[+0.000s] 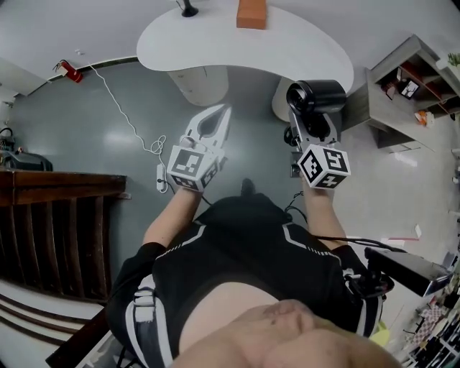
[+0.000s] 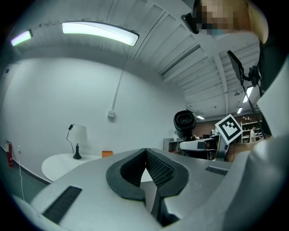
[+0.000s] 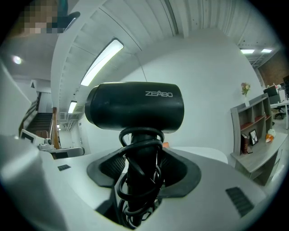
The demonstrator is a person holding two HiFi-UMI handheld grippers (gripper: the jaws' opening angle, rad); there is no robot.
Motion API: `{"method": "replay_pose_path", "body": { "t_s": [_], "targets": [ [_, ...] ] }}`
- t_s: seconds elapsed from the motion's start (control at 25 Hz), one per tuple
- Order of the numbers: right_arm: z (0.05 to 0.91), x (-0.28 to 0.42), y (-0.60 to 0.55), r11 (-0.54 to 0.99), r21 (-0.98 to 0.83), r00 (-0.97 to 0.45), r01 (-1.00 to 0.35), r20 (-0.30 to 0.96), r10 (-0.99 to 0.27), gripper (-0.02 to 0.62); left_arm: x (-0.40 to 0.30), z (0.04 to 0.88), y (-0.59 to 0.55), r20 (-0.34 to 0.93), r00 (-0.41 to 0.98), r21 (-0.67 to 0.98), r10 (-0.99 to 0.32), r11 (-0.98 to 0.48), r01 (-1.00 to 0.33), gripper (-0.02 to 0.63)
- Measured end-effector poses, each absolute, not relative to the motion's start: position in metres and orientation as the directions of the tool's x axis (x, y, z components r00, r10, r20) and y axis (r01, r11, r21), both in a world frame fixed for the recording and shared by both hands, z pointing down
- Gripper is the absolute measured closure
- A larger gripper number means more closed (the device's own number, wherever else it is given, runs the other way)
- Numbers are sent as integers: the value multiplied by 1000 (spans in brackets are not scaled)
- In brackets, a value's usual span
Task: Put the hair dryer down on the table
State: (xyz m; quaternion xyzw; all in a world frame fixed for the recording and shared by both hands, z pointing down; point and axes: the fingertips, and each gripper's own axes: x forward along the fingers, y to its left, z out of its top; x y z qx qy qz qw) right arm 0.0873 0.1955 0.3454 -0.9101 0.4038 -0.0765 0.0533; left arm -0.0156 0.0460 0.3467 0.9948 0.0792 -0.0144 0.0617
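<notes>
The black hair dryer (image 3: 135,106) stands upright in my right gripper (image 3: 141,173), which is shut on its handle, and the dryer's cord is wound round that handle. In the head view the hair dryer (image 1: 316,95) hangs in the air just short of the white table (image 1: 302,50), near its right end, above the right gripper (image 1: 310,131). My left gripper (image 1: 218,113) is shut and holds nothing, and it points at the table's front edge. In the left gripper view its pads (image 2: 156,168) meet, and the hair dryer (image 2: 185,122) shows off to the right.
An orange box (image 1: 251,13) and a lamp base (image 1: 188,8) stand at the table's far side. A grey shelf unit (image 1: 402,93) is to the right. A white cable and power strip (image 1: 160,176) lie on the floor at left, near a wooden railing (image 1: 57,215).
</notes>
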Motion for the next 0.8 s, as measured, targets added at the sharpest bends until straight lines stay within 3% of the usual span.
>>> {"method": "replay_pose_path", "body": {
  "t_s": [0.4, 0.8],
  "targets": [
    [342, 142, 201, -652, -154, 647, -742, 87, -757, 336, 48, 338, 51, -28, 988, 90, 150, -984, 152, 574],
    [348, 161, 183, -640, -193, 634, -744, 101, -767, 336, 64, 342, 30, -16, 993, 113, 119, -986, 120, 574]
  ]
}}
